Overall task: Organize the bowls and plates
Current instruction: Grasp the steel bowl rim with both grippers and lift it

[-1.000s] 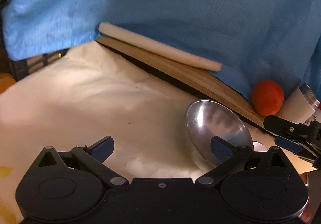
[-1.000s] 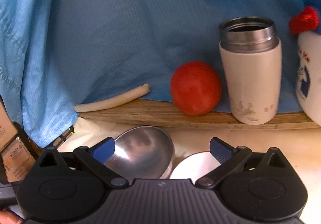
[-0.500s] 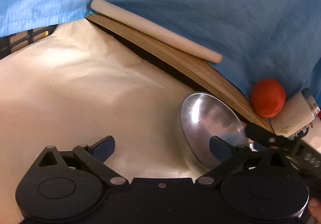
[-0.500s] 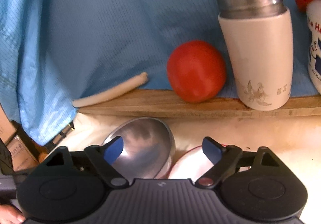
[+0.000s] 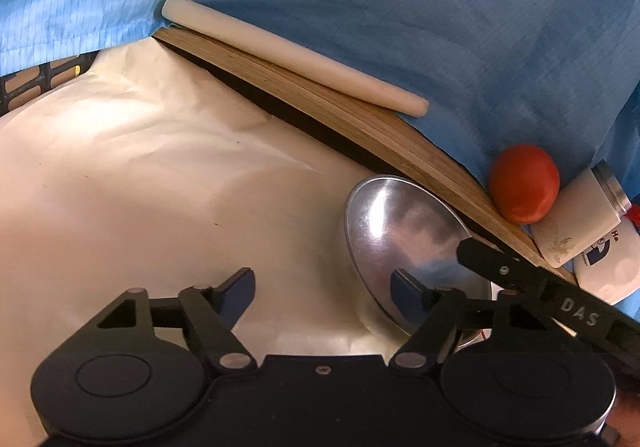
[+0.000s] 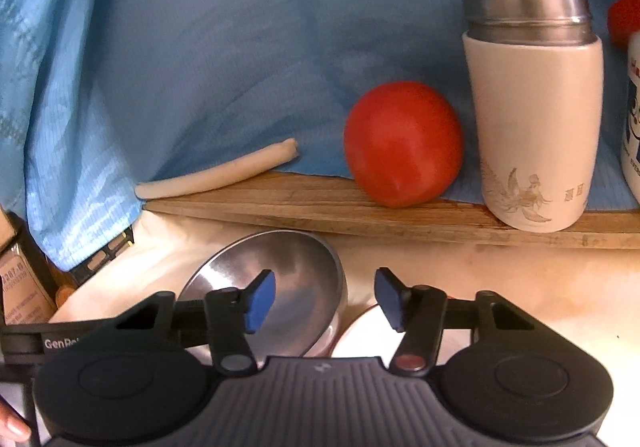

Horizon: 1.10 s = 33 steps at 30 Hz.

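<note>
Steel bowl (image 6: 276, 287) on the tabletop (image 5: 160, 187) — both hand-held grippers, left (image 5: 324, 291) and right (image 6: 325, 301), have just been closing, jaws still spread astride its rim.

Bowl (image 6: 276, 287) before the board (image 6: 320, 207), plate (image 6: 360, 335) apparently just right of it, tomato (image 6: 402, 143) and flask (image 6: 534, 115) on the board

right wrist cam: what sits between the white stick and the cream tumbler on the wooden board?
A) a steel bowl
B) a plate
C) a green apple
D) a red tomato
D: the red tomato rests on the wooden board, with the white stick to its left and the cream tumbler to its right; the steel bowl sits lower, in front of the board.
</note>
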### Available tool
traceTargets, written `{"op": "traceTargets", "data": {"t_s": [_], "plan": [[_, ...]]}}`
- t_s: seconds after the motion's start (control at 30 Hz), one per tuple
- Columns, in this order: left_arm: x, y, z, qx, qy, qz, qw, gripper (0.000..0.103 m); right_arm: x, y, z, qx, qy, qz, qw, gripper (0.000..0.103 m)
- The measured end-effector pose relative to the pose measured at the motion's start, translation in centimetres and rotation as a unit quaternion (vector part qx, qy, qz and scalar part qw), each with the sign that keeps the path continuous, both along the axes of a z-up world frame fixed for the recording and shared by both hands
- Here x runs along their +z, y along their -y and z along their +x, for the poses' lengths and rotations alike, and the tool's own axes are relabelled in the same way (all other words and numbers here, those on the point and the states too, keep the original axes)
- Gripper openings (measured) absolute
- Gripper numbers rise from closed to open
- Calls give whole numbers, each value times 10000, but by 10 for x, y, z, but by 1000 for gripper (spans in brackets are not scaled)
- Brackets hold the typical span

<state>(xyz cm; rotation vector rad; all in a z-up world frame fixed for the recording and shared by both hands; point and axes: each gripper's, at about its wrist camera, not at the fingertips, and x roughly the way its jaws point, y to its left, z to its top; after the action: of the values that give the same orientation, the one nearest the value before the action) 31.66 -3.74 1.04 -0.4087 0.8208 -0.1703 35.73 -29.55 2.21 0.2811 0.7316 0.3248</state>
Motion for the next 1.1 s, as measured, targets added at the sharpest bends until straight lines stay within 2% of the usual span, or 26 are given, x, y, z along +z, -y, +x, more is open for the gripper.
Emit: {"op": "traceTargets", "data": {"t_s": [0.13, 0.2, 0.43, 0.6, 0.87, 1.1], "plan": [[2, 0, -3, 24, 99, 31, 9999, 66, -2, -5, 1, 84, -29, -60, 9999, 48], [4, 0, -4, 14, 112, 29, 9999, 56, -4, -8, 3, 117, -63, -77, 9999, 42], [7, 0, -6, -50, 165, -36, 9998, 42, -7, -8, 4, 77, -75, -162, 9998, 26], [10, 2, -9, -170, 250, -29, 9995, 25, -10, -10, 5, 106, -119, -211, 9996, 18], [16, 7, -12, -142, 300, 133, 9994, 23, -10, -8, 4, 55, -176, -61, 9998, 15], [32, 4, -25, -105, 543, 161, 9983, 22, 1, -5, -4, 13, -77, 117, 9999, 14]]}}
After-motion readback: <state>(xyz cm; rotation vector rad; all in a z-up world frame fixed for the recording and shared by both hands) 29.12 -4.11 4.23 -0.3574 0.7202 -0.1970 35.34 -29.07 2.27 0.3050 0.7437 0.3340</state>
